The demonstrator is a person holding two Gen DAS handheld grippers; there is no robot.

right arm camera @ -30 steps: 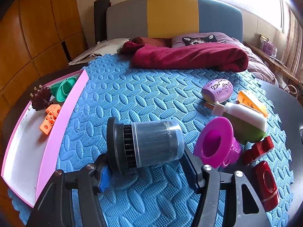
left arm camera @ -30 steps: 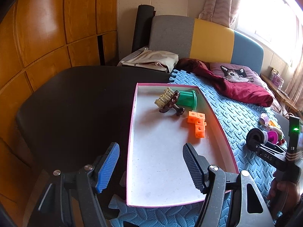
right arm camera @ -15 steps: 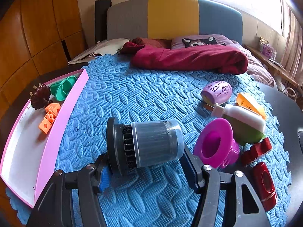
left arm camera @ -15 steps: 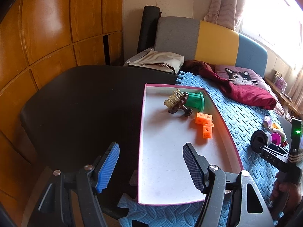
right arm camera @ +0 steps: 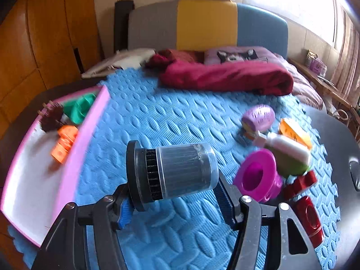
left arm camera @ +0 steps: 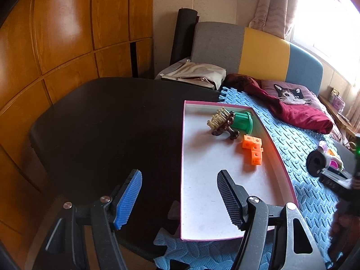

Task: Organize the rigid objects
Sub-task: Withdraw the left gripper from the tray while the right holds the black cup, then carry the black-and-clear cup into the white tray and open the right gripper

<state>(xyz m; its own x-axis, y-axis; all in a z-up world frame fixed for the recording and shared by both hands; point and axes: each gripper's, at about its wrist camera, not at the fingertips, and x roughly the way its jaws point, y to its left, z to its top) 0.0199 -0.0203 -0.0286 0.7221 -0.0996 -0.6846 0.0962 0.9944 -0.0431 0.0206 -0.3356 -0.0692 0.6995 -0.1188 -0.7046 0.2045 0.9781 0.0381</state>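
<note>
The grey ribbed cylindrical filter with its black flange (right arm camera: 171, 173) is clenched in the right gripper (right arm camera: 173, 204), held over the blue foam mat's (right arm camera: 171, 117) near edge. The left gripper (left arm camera: 180, 193) hangs released and empty over the pink-rimmed white tray's (left arm camera: 202, 193) near-left corner. The tray's far end holds orange cubes (left arm camera: 253, 149), a green spool (left arm camera: 241, 122) and a brown clip (left arm camera: 225, 128); roughly half, including a magenta funnel (right arm camera: 258, 177) and a purple egg (right arm camera: 258, 117), remains at the mat's right edge.

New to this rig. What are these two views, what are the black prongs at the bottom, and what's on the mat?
No robot here: a person holds a two-finger tool in each hand, each with a fisheye camera looking along its fingers. The left wrist view shows the left tool, open and empty, over the pink tray's edge. The tray holds orange blocks, a green piece and a brown clip. The right wrist view shows the right tool gripping a grey cylindrical filter above the blue foam mat. A magenta funnel and other toys lie loose there.
</note>
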